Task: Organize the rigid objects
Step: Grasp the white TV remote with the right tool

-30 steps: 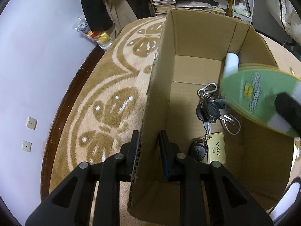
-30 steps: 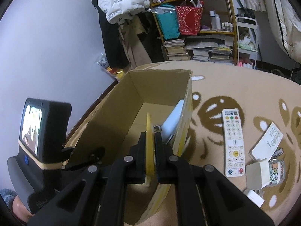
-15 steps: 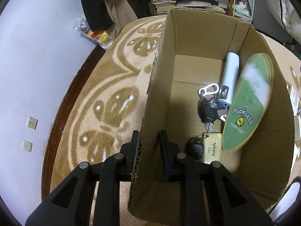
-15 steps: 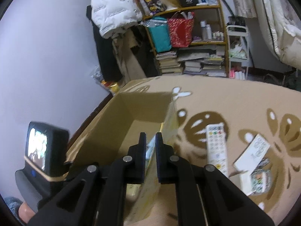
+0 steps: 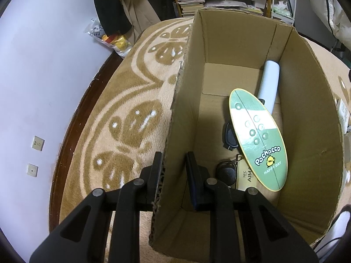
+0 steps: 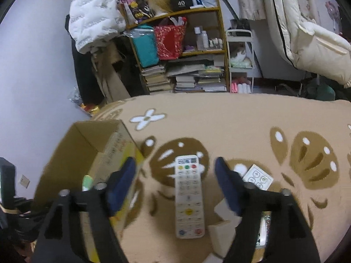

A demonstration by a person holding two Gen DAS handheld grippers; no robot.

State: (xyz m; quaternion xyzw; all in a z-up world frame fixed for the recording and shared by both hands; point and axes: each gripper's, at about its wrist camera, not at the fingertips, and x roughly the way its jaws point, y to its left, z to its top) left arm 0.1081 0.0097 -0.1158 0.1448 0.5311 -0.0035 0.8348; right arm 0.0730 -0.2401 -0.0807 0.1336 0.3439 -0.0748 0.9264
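From the left wrist, the left gripper (image 5: 173, 164) stands clamped on the near side wall of the cardboard box (image 5: 241, 22), one finger outside and one inside, steadying it. Ahead and to its right, on the box floor, lie a green oval board (image 5: 257, 141), a white tube (image 5: 269, 83) and a bunch of keys (image 5: 230, 171). From the right wrist, the right gripper (image 6: 175, 175) has just been opening and now stands wide apart and empty above the carpet (image 6: 230, 120), the box at its left finger. Directly between and below its fingers lies a white remote control (image 6: 189, 197), likely next: light, stiff, smooth plastic, best pinched across its narrow width near the middle.
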